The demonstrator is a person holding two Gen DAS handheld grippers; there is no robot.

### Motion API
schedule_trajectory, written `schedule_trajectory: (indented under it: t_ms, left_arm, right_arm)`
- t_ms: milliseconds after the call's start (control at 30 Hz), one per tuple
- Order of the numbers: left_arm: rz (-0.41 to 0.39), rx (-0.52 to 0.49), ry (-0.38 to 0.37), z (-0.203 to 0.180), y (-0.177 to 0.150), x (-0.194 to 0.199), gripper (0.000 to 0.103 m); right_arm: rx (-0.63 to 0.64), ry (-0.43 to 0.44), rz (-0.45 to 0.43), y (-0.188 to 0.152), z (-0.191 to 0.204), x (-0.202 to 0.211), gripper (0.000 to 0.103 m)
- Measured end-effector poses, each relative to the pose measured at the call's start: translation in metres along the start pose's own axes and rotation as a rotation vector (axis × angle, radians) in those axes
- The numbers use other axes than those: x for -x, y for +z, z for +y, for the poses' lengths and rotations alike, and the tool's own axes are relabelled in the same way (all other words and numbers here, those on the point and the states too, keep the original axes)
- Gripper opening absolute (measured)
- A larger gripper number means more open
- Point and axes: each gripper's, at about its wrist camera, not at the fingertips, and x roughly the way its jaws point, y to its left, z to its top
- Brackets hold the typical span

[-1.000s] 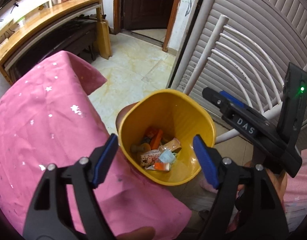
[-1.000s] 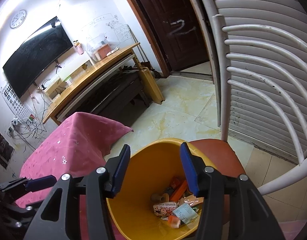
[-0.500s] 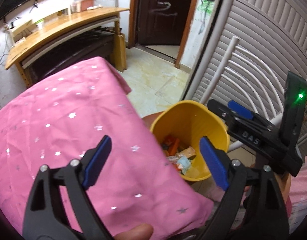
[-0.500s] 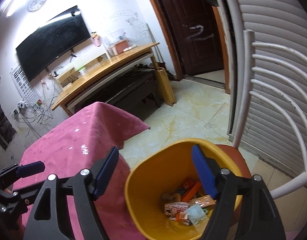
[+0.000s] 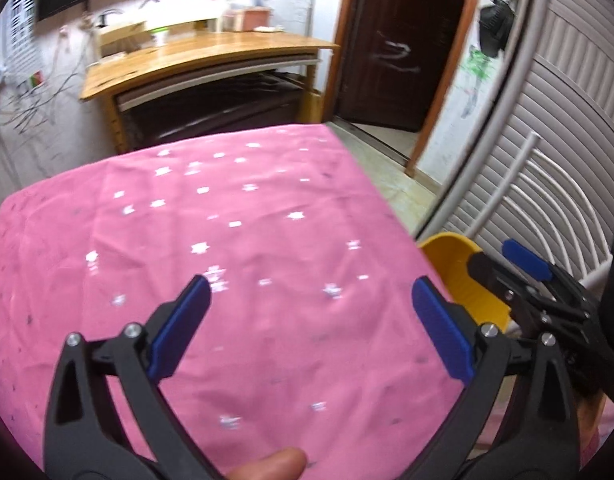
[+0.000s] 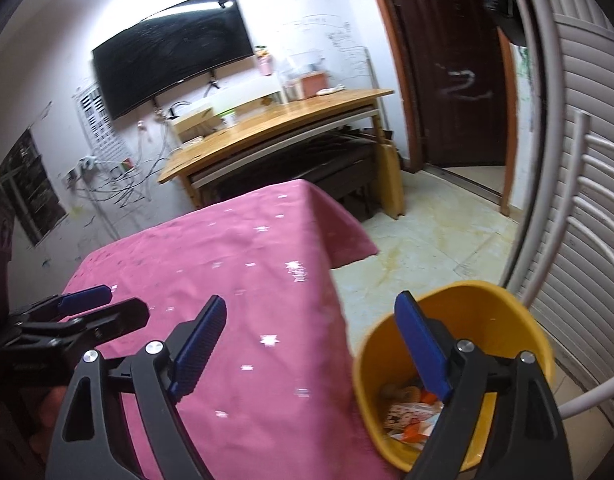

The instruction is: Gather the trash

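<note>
A yellow bin [image 6: 463,344] stands beside the table's right edge with several wrappers and scraps of trash [image 6: 411,416] in its bottom. In the left wrist view only its rim [image 5: 459,276] shows. My left gripper [image 5: 311,320] is open and empty above the pink star-print tablecloth [image 5: 227,240]. My right gripper [image 6: 311,344] is open and empty, its right finger over the bin, its left finger over the cloth [image 6: 243,280]. Each gripper shows in the other's view: the right [image 5: 519,268] and the left [image 6: 95,308].
A white chair back [image 6: 587,240] and a slatted shutter [image 5: 547,140] stand right of the bin. A wooden desk [image 6: 275,124] and a wall screen [image 6: 171,48] are at the back. A dark door [image 5: 403,48] and tiled floor [image 6: 427,240] lie beyond the table.
Both grippers have swung left and up from over the bin toward the table. The right gripper's fingers have spread wider.
</note>
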Motion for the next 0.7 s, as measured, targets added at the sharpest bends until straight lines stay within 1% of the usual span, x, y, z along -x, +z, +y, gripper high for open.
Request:
schedule_trajectory:
  t_ms: [200, 333, 467, 700]
  left_arm:
    - [-0.054, 0.055, 0.073, 0.043, -0.013, 0.024, 0.096]
    - [-0.091, 0.08, 0.115, 0.066, -0.02, 0.041, 0.096]
    - [-0.119, 0.11, 0.144, 0.088, -0.026, 0.057, 0.096]
    - [-0.143, 0.157, 0.178, 0.116, -0.036, 0.074, 0.096]
  right_arm:
    - [0.035, 0.069, 0.005, -0.005, 0.044, -0.009, 0.083]
    - [0.074, 0.1, 0.017, -0.007, 0.072, -0.017, 0.083]
    - [0.124, 0.122, 0.029, -0.009, 0.104, -0.023, 0.083]
    - [0.172, 0.152, 0.036, -0.01, 0.139, -0.028, 0.083]
